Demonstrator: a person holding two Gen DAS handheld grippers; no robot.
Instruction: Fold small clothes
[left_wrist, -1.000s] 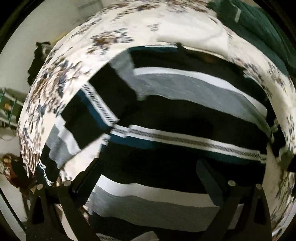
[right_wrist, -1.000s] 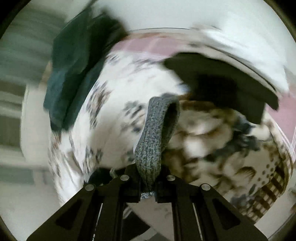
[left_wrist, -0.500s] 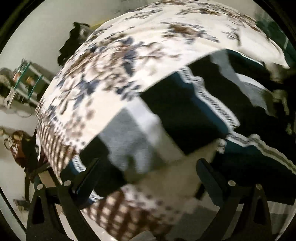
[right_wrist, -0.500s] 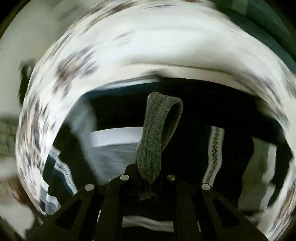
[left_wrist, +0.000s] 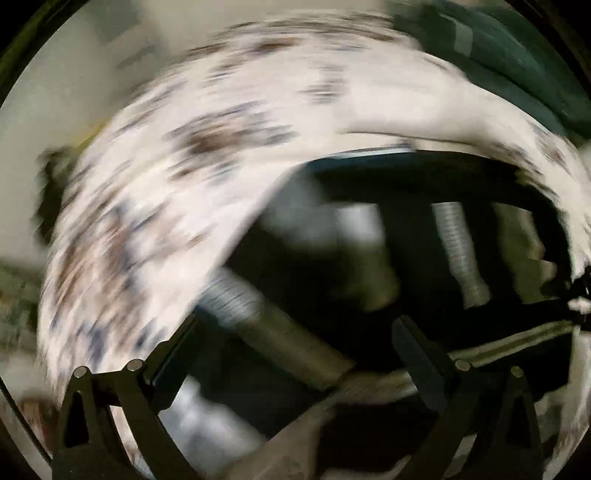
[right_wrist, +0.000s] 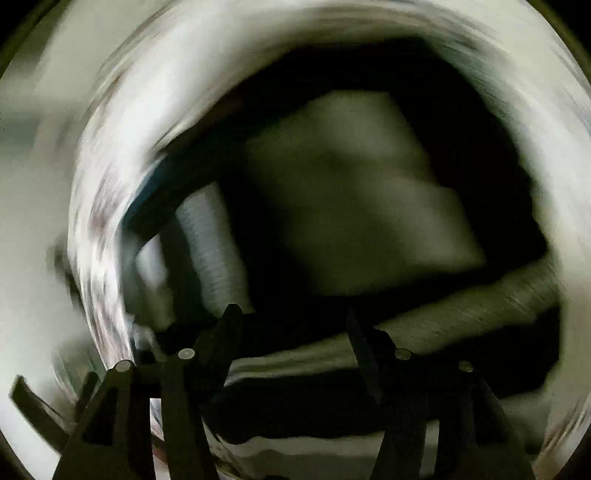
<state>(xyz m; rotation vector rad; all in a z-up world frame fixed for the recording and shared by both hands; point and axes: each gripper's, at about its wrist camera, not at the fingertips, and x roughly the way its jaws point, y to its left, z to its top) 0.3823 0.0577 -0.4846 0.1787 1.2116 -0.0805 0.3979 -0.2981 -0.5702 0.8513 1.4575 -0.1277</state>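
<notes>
The striped garment (left_wrist: 388, 229), black with grey and white bands, lies spread on the floral bedcover (left_wrist: 192, 177). In the left wrist view it fills the centre and right of the frame, its upper edge running as a thin pale line across the upper middle and its left edge slanting down toward the lower left. Everything is smeared by motion, so finer folds cannot be made out.

The left gripper (left_wrist: 295, 350) hangs over the garment's lower left part with its jaws wide apart and nothing clamped; cloth shows in the gap, but whether the fingers (left_wrist: 417, 354) touch it I cannot tell.

In the right wrist view the garment (right_wrist: 351, 184) takes up nearly the whole middle, dark with one large pale patch, and the bedcover (right_wrist: 99, 221) is only a curved light rim along the left and top. The right gripper (right_wrist: 291, 325) has just been opening; its jaws stand apart with nothing pressed between them, only the garment's pale stripes visible beyond.

Open bedcover lies to the left and above the garment in the left wrist view. That view alone shows a dark green cloth (left_wrist: 517, 59) at the upper right, well apart from the striped piece, and pale wall (left_wrist: 74, 55) at the upper left.
</notes>
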